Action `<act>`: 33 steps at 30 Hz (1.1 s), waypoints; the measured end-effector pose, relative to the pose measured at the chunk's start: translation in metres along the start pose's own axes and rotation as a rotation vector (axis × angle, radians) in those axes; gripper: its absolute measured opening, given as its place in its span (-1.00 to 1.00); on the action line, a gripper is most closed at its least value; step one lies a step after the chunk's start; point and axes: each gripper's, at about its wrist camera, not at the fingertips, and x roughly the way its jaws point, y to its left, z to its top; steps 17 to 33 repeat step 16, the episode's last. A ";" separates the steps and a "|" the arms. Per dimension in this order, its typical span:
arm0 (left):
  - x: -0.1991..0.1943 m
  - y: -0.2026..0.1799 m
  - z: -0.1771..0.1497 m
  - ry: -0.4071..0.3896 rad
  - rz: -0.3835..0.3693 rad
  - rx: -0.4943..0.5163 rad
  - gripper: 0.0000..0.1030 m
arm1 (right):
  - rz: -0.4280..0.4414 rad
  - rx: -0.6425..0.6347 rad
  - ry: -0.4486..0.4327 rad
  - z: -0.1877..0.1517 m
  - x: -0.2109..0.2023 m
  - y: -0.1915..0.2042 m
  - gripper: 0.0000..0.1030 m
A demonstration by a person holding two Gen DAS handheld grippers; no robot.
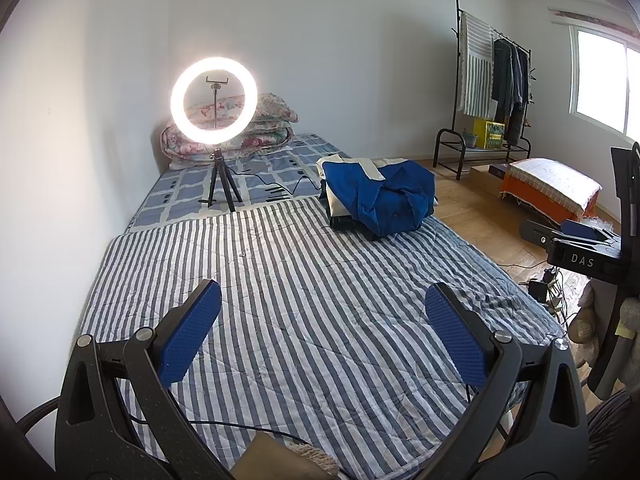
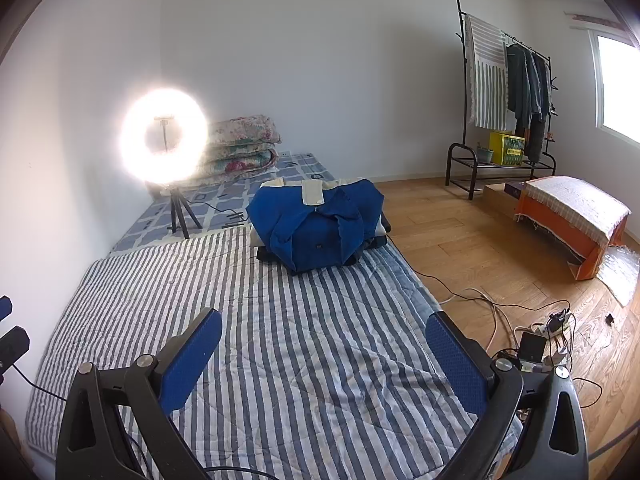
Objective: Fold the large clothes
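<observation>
Blue garment (image 2: 320, 228) heaped on folded stack, far end of striped bed (image 2: 280, 340). Lies at 12 o'clock from right tongs (image 2: 324, 356), 1 o'clock from left tongs (image 1: 322, 332). Both tongs gape, empty; right nearer.

One ring light (image 1: 214, 98), one clothes pile (image 2: 318, 226), one garment rack (image 1: 486, 96)

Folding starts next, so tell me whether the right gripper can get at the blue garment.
Probably yes: the right gripper is open, and only bare striped quilt lies before the blue garment.
</observation>
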 end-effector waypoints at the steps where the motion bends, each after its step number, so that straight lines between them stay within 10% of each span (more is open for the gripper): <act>1: 0.000 0.000 0.000 0.000 0.000 -0.001 1.00 | 0.000 0.000 0.000 0.000 0.000 0.000 0.99; 33: -0.002 -0.003 -0.003 -0.030 0.030 -0.011 1.00 | 0.001 0.001 0.004 0.000 0.000 0.000 0.99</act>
